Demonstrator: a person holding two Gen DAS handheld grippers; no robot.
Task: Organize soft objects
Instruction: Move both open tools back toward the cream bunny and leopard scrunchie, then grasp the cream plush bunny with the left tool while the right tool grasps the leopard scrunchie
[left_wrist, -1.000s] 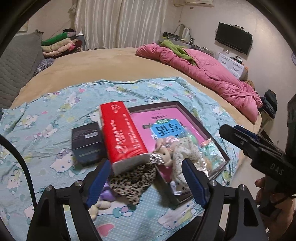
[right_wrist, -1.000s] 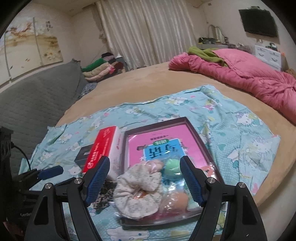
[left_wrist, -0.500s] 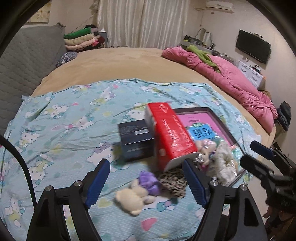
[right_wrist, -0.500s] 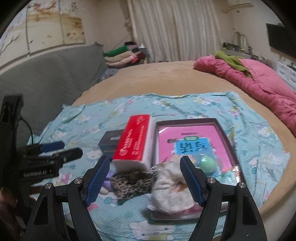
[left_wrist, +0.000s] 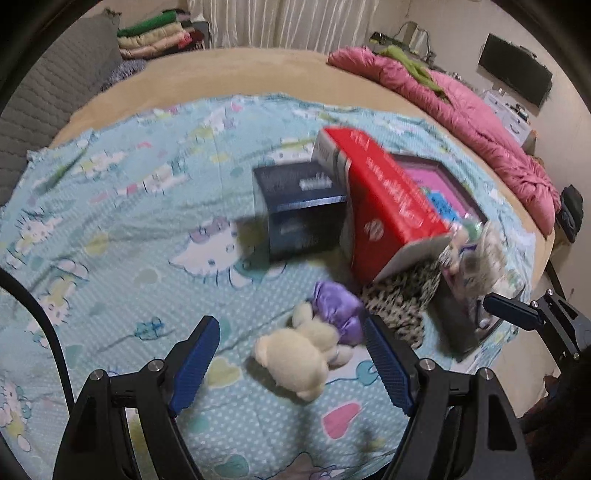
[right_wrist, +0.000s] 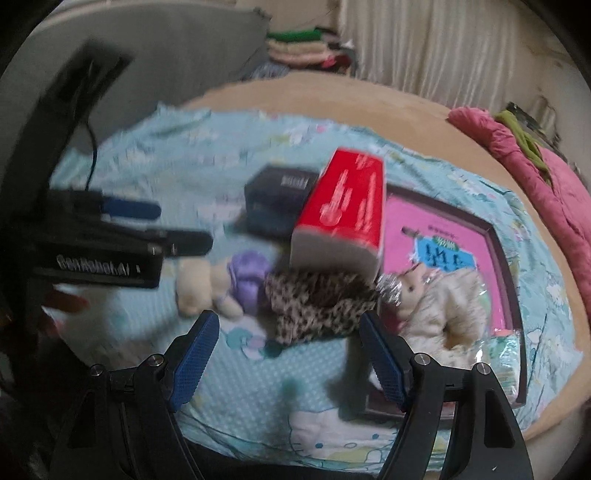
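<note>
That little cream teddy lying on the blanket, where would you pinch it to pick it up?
I'd take the cream teddy across its round body, coming down from above with the open left gripper. It lies flat on the blue blanket, the purple cloth touches its far side, and its other sides look free.

The tissue pack (left_wrist: 388, 199) was red and the box (left_wrist: 301, 210) dark navy. The plush bear (left_wrist: 295, 356) was cream with a purple bow (left_wrist: 338, 308); the cloth (right_wrist: 317, 306) was leopard-spotted.

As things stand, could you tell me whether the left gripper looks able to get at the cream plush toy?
Probably yes. The left gripper stands open with the cream plush toy lying between its fingers on the blue sheet, nothing covering it. Only the purple cloth touches its far side.
</note>
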